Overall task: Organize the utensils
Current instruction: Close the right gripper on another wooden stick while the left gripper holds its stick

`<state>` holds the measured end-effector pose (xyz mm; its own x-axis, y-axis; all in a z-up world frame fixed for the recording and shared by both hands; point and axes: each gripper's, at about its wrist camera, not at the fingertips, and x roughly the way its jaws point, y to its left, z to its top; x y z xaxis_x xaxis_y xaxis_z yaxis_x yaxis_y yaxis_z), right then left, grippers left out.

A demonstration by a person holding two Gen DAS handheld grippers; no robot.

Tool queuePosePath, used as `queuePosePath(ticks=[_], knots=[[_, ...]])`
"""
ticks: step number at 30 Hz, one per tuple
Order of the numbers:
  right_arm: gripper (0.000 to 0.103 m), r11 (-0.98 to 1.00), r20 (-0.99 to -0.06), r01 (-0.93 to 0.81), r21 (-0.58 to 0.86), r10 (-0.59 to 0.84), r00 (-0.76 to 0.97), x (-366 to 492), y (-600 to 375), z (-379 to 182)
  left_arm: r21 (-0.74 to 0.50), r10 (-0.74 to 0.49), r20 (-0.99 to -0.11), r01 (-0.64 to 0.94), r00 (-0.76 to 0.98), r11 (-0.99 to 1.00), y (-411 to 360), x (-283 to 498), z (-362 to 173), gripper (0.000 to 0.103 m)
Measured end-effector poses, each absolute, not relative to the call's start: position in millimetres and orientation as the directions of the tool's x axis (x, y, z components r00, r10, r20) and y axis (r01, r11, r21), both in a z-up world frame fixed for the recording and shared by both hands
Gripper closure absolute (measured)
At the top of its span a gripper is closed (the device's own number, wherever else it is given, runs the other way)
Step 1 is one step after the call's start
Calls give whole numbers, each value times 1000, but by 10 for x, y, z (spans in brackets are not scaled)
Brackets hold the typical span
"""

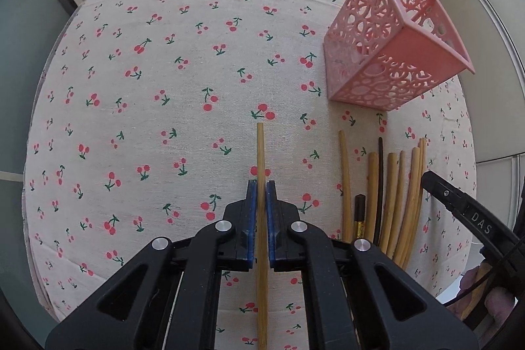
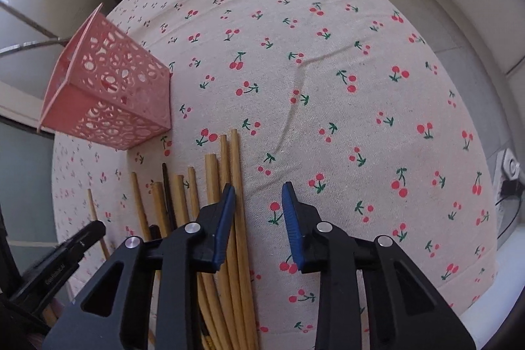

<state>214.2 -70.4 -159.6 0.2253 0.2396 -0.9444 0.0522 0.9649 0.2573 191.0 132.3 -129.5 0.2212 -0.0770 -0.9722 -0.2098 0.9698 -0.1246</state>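
Table covered by cherry-print cloth (image 1: 170, 61). Pink perforated basket (image 1: 387, 54) and a row of bamboo chopsticks (image 2: 229, 173) are laid on it.

A single pale bamboo chopstick (image 1: 261, 218) is clamped between the blue pads of the left gripper (image 1: 261, 186), its tip reaching forward over the cherry-print tablecloth (image 1: 147, 71). To its right a loose cluster of bamboo chopsticks (image 1: 398, 202), with two dark ones among them, lies on the cloth just before a pink openwork basket (image 1: 387, 54), which stands empty near the table's edge.
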Motion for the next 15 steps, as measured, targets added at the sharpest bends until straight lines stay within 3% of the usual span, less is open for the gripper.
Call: queuePosePath(ticks=[4, 5, 8, 15], knots=[[72, 994, -951, -80, 74, 95, 293, 2055, -381, -1578, -95, -50, -975, -201, 217, 975, 1305, 1940, -1371, 98], [77, 992, -949, -95, 78, 103, 299, 2053, -358, -1574, -92, -48, -975, -200, 216, 975, 1291, 1930, -1378, 98], [96, 977, -942, -78, 201, 214, 258, 2111, -469, -1573, -92, -43, -973, -212, 225, 973, 1332, 1914, -1391, 98], [97, 945, -878, -57, 322, 321, 355, 1984, -842, -1207, -242, -140, -910, -228, 389, 943, 1621, 1734, -1004, 98]])
